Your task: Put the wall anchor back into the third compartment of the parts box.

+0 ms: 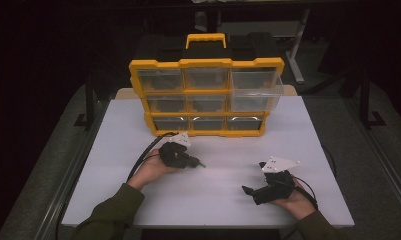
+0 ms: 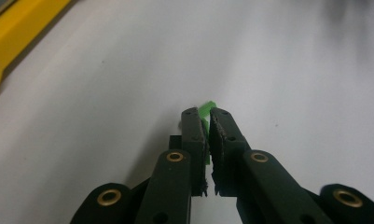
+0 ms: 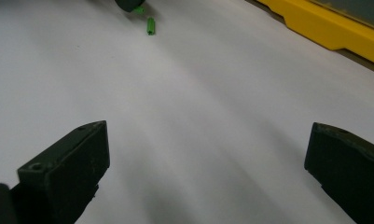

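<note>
My left tool (image 2: 207, 122) pinches a small green peg (image 2: 206, 108); I keep the squeeze steady and lift straight. My right tool (image 3: 208, 154) rests spread on the tabletop (image 3: 212, 84).

Small green plastic piece (image 2: 206, 110) is mostly hidden between the closed black jaws of the left gripper (image 2: 206, 122); only its tip shows, shape not resolvable. In the right gripper view, a second short green plastic peg (image 3: 150, 25) lies far off, too small for detail. Yellow plastic organiser case with clear drawers (image 1: 206, 96): drawer contents unreadable.
</note>
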Available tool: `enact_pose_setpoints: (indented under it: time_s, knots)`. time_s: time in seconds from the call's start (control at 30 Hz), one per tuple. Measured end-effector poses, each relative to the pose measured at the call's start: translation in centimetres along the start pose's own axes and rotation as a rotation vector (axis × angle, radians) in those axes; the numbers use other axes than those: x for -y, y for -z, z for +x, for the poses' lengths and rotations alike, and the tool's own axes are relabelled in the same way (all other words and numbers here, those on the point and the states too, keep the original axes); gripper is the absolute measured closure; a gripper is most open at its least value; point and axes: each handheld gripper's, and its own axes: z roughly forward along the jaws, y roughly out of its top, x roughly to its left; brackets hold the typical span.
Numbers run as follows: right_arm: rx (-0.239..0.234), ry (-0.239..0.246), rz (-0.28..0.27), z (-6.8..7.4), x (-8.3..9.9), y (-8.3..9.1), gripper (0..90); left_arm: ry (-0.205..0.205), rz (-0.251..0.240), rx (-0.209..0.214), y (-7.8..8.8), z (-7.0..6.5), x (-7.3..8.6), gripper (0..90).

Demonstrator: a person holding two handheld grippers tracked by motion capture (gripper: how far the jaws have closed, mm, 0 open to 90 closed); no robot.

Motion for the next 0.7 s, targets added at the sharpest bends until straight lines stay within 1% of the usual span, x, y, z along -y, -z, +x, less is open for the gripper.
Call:
enact_pose_setpoints:
  time_s: [0.07, 0.2, 0.27, 0.3, 0.33, 0.43, 0.5, 0.53, 0.57, 0.6, 0.63, 0.67, 0.7]
  knots:
    - [-0.001, -0.004, 0.001, 0.0, 0.0, 0.0, 0.0, 0.009, -0.013, -0.002, 0.4, 0.0, -0.1, 85.2]
    - [0.000, -0.001, -0.001, 0.0, 0.0, -0.1, 0.0, 0.036, -0.037, 0.007, 1.2, 0.1, -0.4, 85.2]
    - [-0.001, -0.009, 0.001, 0.0, 0.0, -0.1, 0.0, 0.062, -0.058, 0.012, 1.7, 0.1, -0.6, 85.2]
    - [-0.001, -0.009, 0.001, 0.0, 0.0, -0.1, 0.0, 0.062, -0.058, 0.012, 1.7, 0.1, -0.6, 85.2]
    - [-0.004, -0.009, 0.000, 0.0, 0.0, 0.0, 0.0, 0.072, -0.059, 0.011, 1.9, 0.1, -0.8, 85.2]
    - [-0.001, -0.008, -0.001, -0.1, 0.0, 0.0, 0.0, 0.069, -0.065, 0.015, 2.2, 0.1, -1.1, 85.2]
    - [0.000, -0.009, -0.002, -0.1, 0.0, 0.0, 0.0, 0.069, -0.067, 0.018, 2.5, 0.1, -1.5, 85.2]
    - [-0.001, -0.006, -0.001, -0.1, 0.0, 0.0, 0.0, 0.069, -0.074, 0.026, 2.8, 0.0, -1.9, 85.1]
    - [-0.001, -0.007, 0.000, -0.1, 0.0, 0.0, 0.0, 0.069, -0.074, 0.026, 2.8, 0.0, -1.9, 85.2]
    - [0.000, -0.008, -0.001, -0.1, 0.0, 0.0, 0.0, 0.063, -0.078, 0.033, 3.2, 0.1, -2.4, 85.1]
    - [0.000, -0.008, -0.001, -0.1, 0.0, 0.0, 0.0, 0.063, -0.078, 0.033, 3.2, 0.1, -2.4, 85.1]
    - [-0.002, -0.009, -0.001, -0.1, 0.0, 0.0, 0.0, 0.040, -0.083, 0.035, 3.6, 0.2, -2.8, 85.2]
    - [-0.002, -0.009, -0.001, -0.1, 0.0, 0.0, 0.0, 0.040, -0.083, 0.035, 3.6, 0.2, -2.8, 85.1]
